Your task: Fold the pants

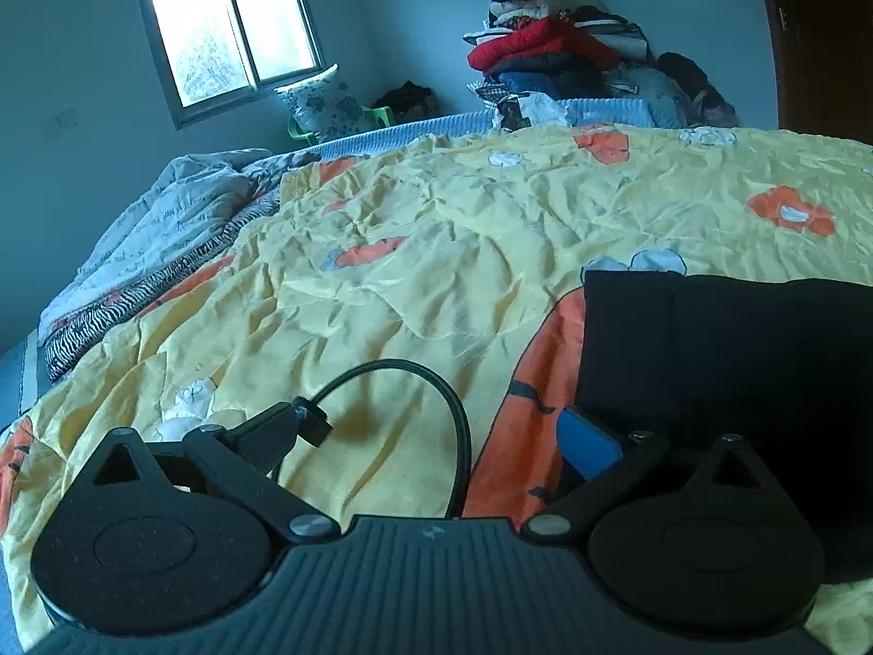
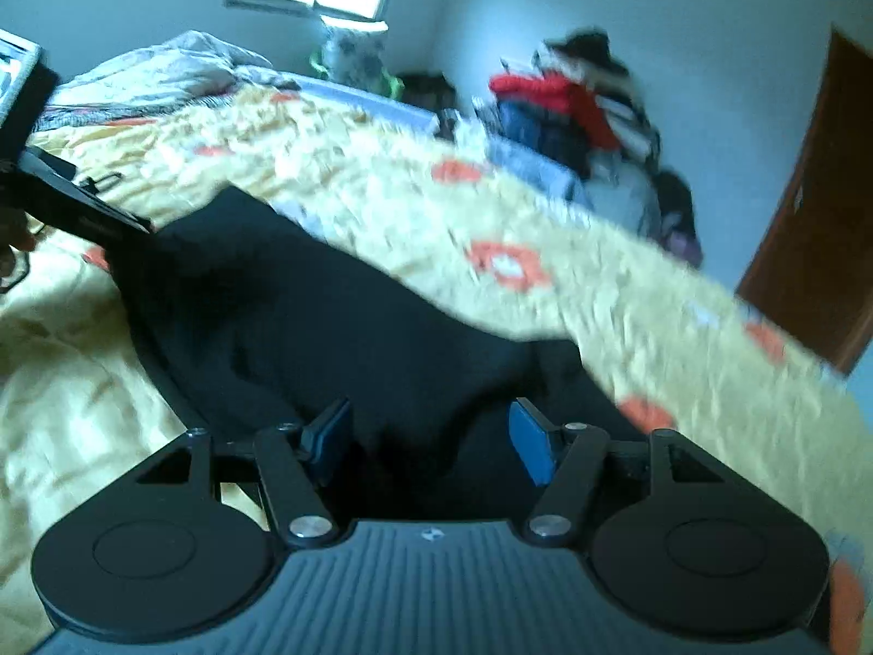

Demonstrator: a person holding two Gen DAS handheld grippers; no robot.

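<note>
The black pants [image 1: 725, 360] lie folded flat on the yellow flowered bedsheet [image 1: 436, 251], at the right of the left wrist view. My left gripper [image 1: 436, 436] is open wide, its right blue pad [image 1: 586, 445] at the pants' near left corner and its left finger over bare sheet. In the right wrist view the pants [image 2: 327, 327] spread across the middle. My right gripper [image 2: 431, 442] is open just above them, blue pads [image 2: 526, 447] apart with black cloth between. The left gripper's arm [image 2: 82, 207] shows at the pants' far left corner.
A black cable [image 1: 414, 398] loops over the sheet in front of my left gripper. A crumpled quilt [image 1: 163, 229] lies at the bed's left end. A tall pile of clothes [image 1: 573, 65] stands beyond the far edge. A brown door [image 2: 818, 218] is at the right.
</note>
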